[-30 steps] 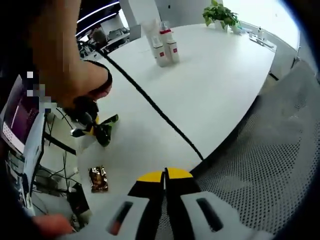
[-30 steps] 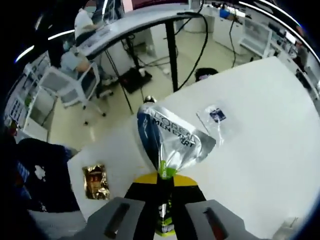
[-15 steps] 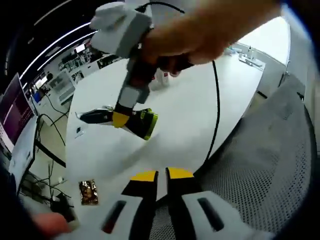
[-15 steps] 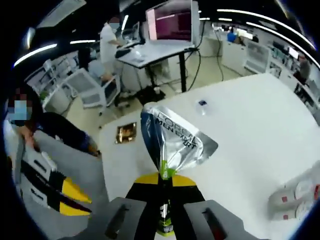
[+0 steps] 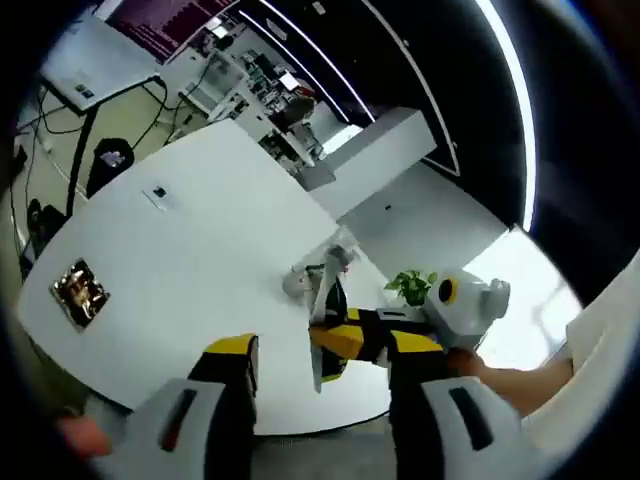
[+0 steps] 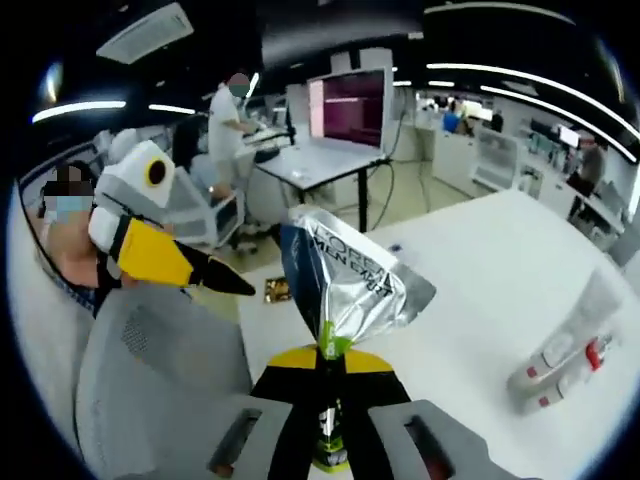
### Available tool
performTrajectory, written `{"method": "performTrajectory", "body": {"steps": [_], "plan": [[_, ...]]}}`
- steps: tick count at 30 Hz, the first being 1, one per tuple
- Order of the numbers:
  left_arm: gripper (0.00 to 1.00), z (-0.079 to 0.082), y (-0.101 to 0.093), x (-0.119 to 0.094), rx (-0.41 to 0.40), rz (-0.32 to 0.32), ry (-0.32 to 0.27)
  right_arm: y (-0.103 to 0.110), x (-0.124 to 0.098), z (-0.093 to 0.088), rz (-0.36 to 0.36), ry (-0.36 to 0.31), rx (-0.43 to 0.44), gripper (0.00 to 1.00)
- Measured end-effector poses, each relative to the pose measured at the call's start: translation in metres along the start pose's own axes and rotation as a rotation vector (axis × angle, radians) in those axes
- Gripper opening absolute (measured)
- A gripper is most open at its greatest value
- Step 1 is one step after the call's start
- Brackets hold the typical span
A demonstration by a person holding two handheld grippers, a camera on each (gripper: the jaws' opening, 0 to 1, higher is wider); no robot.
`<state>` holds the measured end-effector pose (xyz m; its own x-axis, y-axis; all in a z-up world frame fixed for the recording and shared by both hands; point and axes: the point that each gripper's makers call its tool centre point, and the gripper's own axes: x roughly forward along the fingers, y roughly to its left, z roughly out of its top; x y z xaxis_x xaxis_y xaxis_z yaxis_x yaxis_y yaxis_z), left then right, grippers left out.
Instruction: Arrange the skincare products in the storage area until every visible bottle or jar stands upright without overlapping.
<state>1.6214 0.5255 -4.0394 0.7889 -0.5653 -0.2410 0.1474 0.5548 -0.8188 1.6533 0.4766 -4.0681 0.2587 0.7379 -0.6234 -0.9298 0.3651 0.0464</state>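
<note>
- One tube (image 6: 345, 290) is pinched by its green end in the right gripper (image 6: 330, 358), whose jaws are pressed onto it. The tube is silver and dark blue with white letters, and its flat crimped end points up.
- In the left gripper view the same tube (image 5: 322, 330) and the right gripper (image 5: 350, 340) show above the desk's near edge, held by a hand (image 5: 500, 375).
- The left gripper (image 5: 300, 352) has its jaws spread apart, with nothing between them. In the right gripper view it (image 6: 215, 278) hangs off the desk's edge, near a person in a face mask.
- About three white bottles (image 6: 565, 360) with red marks are on the desk, far from the tube. At least two lie on their sides, touching. In the left gripper view they (image 5: 315, 275) are small and blurred.
- One shiny brown packet (image 5: 80, 292) lies near the desk's edge, well apart from the bottles.
- One small packet (image 5: 157, 194) with a dark mark lies on the desk's far side.
- One green plant (image 5: 410, 288) sits beyond the bottles.
- The desk (image 5: 190, 250) is white and rounded.
- The room is an office with more desks, a lit screen (image 6: 347, 105), chairs, and long ceiling lights.
</note>
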Motion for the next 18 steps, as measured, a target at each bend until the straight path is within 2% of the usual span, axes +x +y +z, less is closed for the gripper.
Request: {"method": "performTrajectory", "body": {"steps": [1,4,7,10,13,18], "plan": [[0.46,0.014,-0.008,-0.005,-0.06,-0.069,-0.065,0.016,0.0,0.012,0.03,-0.022,-0.047,0.0],[0.41,0.014,-0.009,-0.011,-0.078,-0.094,-0.079,0.037,0.004,0.02,0.073,-0.026,-0.084,0.0],[0.41,0.02,-0.016,-0.016,-0.077,-0.137,-0.116,0.058,0.009,0.025,0.112,-0.026,-0.168,0.0],[0.4,0.023,-0.01,-0.017,-0.109,-0.138,-0.127,0.072,0.012,0.027,0.13,-0.026,-0.179,0.0],[0.36,0.027,-0.011,-0.018,-0.095,-0.139,-0.15,0.079,0.014,0.026,0.137,-0.017,-0.201,0.0],[0.34,0.02,-0.017,-0.015,-0.033,-0.147,-0.119,0.089,0.008,0.021,0.157,-0.001,-0.214,0.0]]}}
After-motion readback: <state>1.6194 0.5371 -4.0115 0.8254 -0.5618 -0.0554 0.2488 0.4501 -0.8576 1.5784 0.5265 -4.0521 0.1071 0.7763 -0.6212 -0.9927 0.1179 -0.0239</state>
